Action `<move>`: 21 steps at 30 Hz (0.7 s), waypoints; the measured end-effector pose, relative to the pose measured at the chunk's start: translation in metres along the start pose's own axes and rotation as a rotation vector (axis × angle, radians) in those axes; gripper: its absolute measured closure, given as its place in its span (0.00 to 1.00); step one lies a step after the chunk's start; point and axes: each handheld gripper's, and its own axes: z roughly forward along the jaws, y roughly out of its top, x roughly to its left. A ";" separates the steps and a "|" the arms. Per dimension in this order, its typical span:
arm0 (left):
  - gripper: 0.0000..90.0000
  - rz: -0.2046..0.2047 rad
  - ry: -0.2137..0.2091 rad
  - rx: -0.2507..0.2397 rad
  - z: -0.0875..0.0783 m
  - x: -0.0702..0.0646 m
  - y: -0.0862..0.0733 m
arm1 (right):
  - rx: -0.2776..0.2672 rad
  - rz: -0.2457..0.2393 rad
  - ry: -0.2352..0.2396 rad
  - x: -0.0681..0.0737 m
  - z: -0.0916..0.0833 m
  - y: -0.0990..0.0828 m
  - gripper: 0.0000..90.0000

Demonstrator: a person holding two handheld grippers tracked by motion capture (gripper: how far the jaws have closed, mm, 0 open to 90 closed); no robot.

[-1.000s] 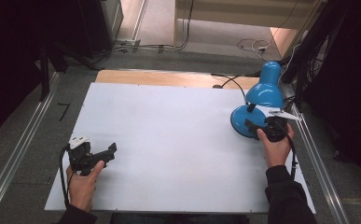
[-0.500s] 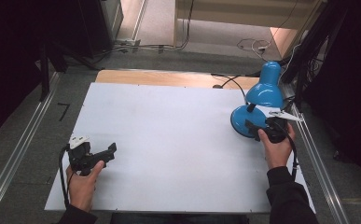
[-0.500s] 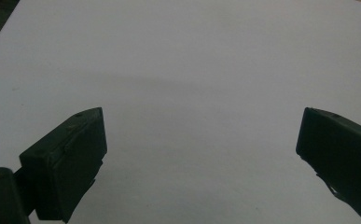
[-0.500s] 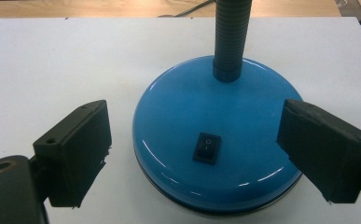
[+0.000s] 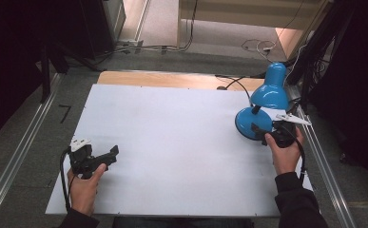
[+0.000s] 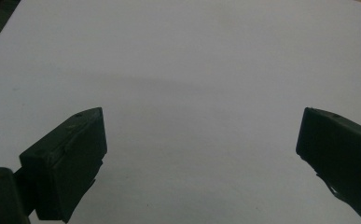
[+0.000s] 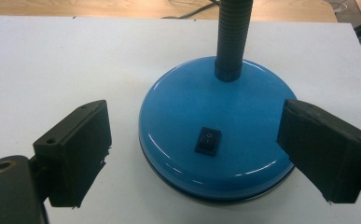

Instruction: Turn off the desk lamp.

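Note:
A blue desk lamp (image 5: 267,95) stands at the right of the white table (image 5: 172,128), its shade bent down over its round base (image 5: 247,124). My right gripper (image 5: 260,130) sits at the near side of that base, open. In the right gripper view its jaws stand wide apart on either side of the lamp base (image 7: 243,107), with the black rocker switch (image 7: 208,140) and the ribbed neck (image 7: 234,32) between them; the right gripper (image 7: 194,109) holds nothing. My left gripper (image 5: 109,156) rests low near the table's front left, open. In its own view the left gripper (image 6: 201,126) has bare table between its jaws.
A wooden strip (image 5: 162,78) runs along the table's far edge, and the lamp's black cord (image 5: 234,83) trails over it. Metal rails (image 5: 20,156) flank the table on both sides. Cables (image 5: 257,46) lie on the floor beyond.
My right hand has eased slightly back toward the near edge beside the lamp base. The left gripper and the lamp have stayed where they were.

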 end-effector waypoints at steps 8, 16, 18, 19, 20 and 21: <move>0.03 0.000 0.000 0.000 0.000 0.000 0.000 | 0.001 -0.010 0.003 0.000 -0.006 -0.004 0.10; 0.03 0.000 0.001 0.000 0.000 0.000 0.000 | 0.005 -0.021 0.010 0.000 -0.012 -0.008 0.10; 0.03 0.000 0.001 0.000 0.000 0.000 0.000 | 0.004 -0.026 0.011 0.000 -0.013 -0.009 0.10; 0.03 0.000 0.000 -0.001 0.000 0.000 0.000 | 0.004 -0.025 0.010 0.001 -0.014 -0.009 0.10; 0.03 0.000 0.000 -0.001 0.000 0.000 0.000 | 0.006 -0.024 0.010 0.001 -0.015 -0.009 0.10; 0.03 0.001 0.000 0.000 0.000 0.000 0.000 | 0.006 -0.026 0.012 0.001 -0.015 -0.010 0.10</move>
